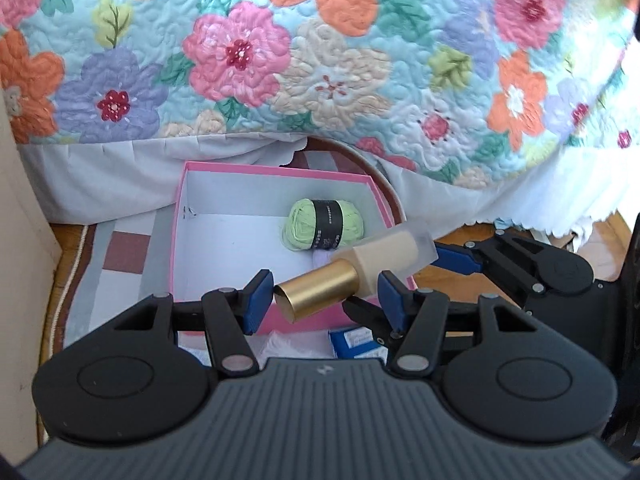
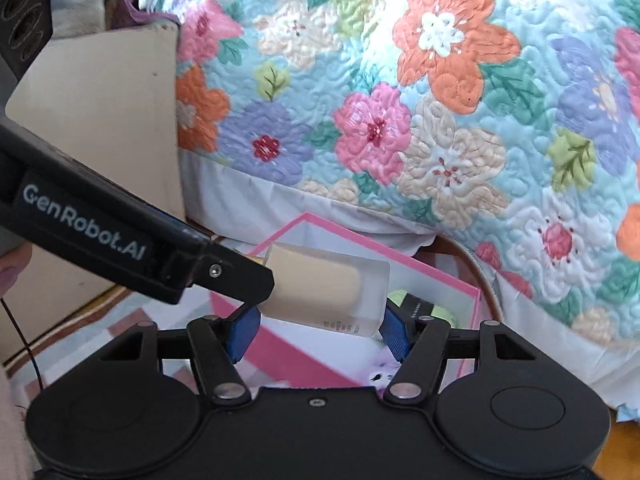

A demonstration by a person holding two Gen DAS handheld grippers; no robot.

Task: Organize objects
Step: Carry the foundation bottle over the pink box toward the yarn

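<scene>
A quilt [image 1: 320,48] printed with big flowers hangs over the bed edge and fills the upper scene, with a white skirt [image 1: 120,176] below it; under that lies a checked rug [image 1: 120,248] on a wood floor [image 1: 452,272], and a pale cabinet side [image 2: 100,120] stands at the left in the right wrist view. On the rug sits the pink box [image 1: 178,216], open, white inside, with a green yarn ball [image 1: 320,228] toward its far right corner and the rest of its floor bare. Above the box's near right part both grippers share one bottle [image 1: 384,256], a frosted foundation bottle with a gold cap [image 1: 320,292]. The left gripper [image 1: 324,300] has its blue pads to either side of the cap, close but with a gap showing at the left pad, so I cannot tell if it truly pinches. The right gripper [image 2: 320,332] is clamped across the frosted body. The step looks like bringing the bottle into the box, perhaps checking or twisting the cap on the way. To do it well, keep the body grip firm, keep the two hands moving together so the cap is not levered, lower the bottle onto bare floor left of the yarn, and release only once it rests. Near the box front lie a small blue packet [image 1: 356,342] and some white wrapping [image 1: 280,344].
</scene>
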